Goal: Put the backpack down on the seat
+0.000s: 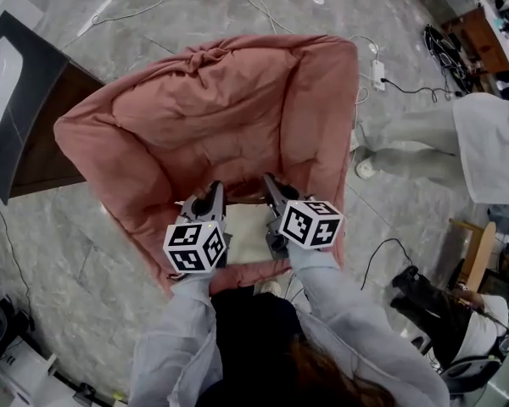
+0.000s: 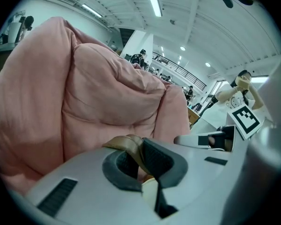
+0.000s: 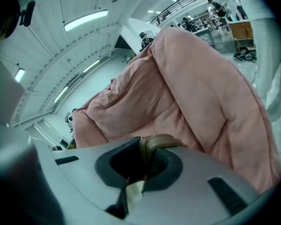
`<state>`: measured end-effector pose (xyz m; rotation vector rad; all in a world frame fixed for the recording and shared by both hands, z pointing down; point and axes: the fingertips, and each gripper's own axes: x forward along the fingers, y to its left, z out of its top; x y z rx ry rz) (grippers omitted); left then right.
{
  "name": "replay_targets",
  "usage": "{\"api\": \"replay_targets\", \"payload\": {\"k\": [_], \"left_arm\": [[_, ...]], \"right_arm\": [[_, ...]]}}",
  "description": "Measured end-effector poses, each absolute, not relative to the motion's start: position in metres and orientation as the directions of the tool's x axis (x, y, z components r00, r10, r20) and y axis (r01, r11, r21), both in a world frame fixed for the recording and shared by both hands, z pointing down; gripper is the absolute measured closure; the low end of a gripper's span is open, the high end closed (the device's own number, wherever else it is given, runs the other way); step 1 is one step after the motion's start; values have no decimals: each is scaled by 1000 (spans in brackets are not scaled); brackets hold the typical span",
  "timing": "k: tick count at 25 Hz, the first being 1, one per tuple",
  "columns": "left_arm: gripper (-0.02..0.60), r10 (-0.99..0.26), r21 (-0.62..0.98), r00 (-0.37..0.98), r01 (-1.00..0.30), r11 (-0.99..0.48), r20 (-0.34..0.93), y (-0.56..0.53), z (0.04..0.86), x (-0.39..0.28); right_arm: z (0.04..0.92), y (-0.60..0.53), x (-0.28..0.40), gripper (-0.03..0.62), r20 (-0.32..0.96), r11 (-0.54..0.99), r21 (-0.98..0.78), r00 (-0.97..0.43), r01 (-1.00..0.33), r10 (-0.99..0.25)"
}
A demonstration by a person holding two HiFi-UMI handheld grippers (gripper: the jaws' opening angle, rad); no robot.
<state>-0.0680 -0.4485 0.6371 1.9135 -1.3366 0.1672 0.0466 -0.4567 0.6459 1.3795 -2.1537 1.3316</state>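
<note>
A big pink padded seat (image 1: pixel 212 117) fills the middle of the head view. At its front edge a cream backpack (image 1: pixel 248 231) hangs between my two grippers, mostly hidden by them. My left gripper (image 1: pixel 210 202) is shut on a tan strap (image 2: pixel 127 145) of the backpack, with the strap pinched between its dark pads (image 2: pixel 157 156). My right gripper (image 1: pixel 271 186) is shut on another tan strap (image 3: pixel 158 142). In the left gripper view the left gripper (image 2: pixel 139 162) faces the pink cushions (image 2: pixel 93 93). In the right gripper view the right gripper (image 3: pixel 145 162) faces the seat's pink back (image 3: pixel 178 88).
A dark panel with a white tray (image 1: pixel 21 108) stands left of the seat. A power strip with cables (image 1: pixel 377 73) lies on the grey floor behind it. A person in white (image 1: pixel 483 147) stands at the right, near a wooden chair (image 1: pixel 477 254) and a black bag (image 1: pixel 424 302).
</note>
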Motion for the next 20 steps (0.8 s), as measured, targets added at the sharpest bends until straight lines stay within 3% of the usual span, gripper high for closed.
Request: {"api": "replay_targets", "payload": {"k": [12,20], "left_arm": [[565,-749,537,434,-834,-124,501,-381,642,-54],[565,-747,517,379,-854,-55,546,-333,655,-53]], "right_arm": [[649,-380,58,571,640,34,-605,-511,-796,-574],[661,-319,72,538,668,-198,-672,-467,-714,-579]]}}
